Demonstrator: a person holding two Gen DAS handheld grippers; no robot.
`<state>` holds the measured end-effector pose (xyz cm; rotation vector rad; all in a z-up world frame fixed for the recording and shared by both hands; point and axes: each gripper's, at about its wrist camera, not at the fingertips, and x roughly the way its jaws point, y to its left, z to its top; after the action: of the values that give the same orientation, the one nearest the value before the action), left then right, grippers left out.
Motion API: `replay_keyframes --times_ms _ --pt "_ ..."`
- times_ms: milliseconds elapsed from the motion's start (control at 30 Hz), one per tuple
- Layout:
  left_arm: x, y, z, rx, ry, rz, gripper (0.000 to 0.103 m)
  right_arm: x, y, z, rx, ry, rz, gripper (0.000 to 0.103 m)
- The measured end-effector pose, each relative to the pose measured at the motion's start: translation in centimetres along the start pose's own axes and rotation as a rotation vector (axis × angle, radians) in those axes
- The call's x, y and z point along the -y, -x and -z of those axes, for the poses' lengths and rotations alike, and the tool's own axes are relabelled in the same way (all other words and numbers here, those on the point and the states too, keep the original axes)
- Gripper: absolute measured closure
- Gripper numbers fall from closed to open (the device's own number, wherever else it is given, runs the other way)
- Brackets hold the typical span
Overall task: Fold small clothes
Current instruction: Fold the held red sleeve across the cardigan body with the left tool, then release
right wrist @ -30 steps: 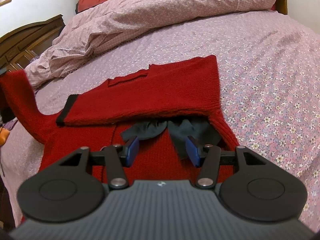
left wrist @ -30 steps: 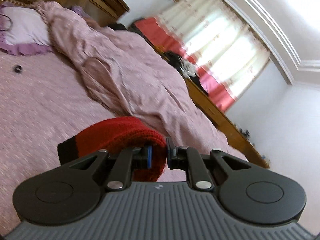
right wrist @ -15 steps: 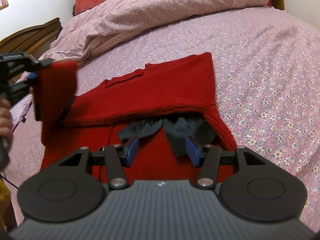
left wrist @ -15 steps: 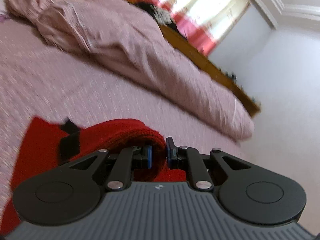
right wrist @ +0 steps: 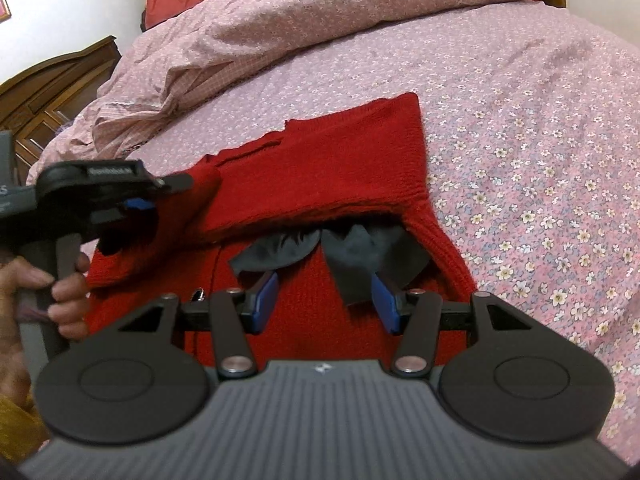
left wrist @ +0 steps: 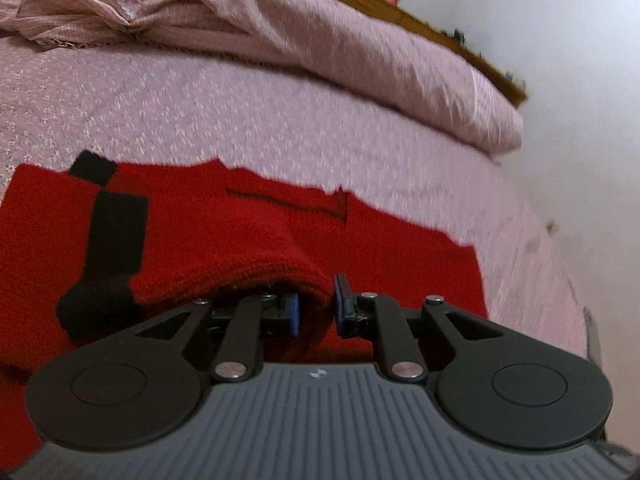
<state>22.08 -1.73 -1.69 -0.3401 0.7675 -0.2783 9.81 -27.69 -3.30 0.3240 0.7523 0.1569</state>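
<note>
Left claw pinching red sleeve, near closed; right claw half-open, empty.

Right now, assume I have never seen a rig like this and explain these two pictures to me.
There is no robot here: a person holds a two-finger clamp tool in each hand, and each tool carries a wide-angle camera looking along its fingers. One picture is the left tool's view, the other the right's.

A red knit sweater with black trim lies on a bed with a floral sheet; a bunched quilt lies behind.

The left gripper pinches a fold of a red sleeve over the sweater; the right view shows the hand gripping its handle. The right gripper hovers open, holding nothing.
</note>
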Motion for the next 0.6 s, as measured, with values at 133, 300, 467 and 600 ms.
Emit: replay_keyframes --times_ms 133,300,467,600 --pt "0.3 0.0 0.7 -0.053 -0.028 -0.034 0.080 0.1 0.1 0.0 0.004 -0.001 0.001 0.049" --pt "0.2 0.9 1.2 -0.108 -0.051 -0.110 0.049 0.0 0.3 0.1 0.007 -0.001 0.003 0.049" --pt "0.0 3.0 1.3 -0.127 -0.100 -0.173 0.042 -0.3 0.4 0.1 0.008 0.005 0.001 0.049" --pt "-0.7 5.1 1.2 -0.118 -0.128 -0.262 0.039 -0.7 0.5 -0.1 0.013 0.021 -0.004 0.049"
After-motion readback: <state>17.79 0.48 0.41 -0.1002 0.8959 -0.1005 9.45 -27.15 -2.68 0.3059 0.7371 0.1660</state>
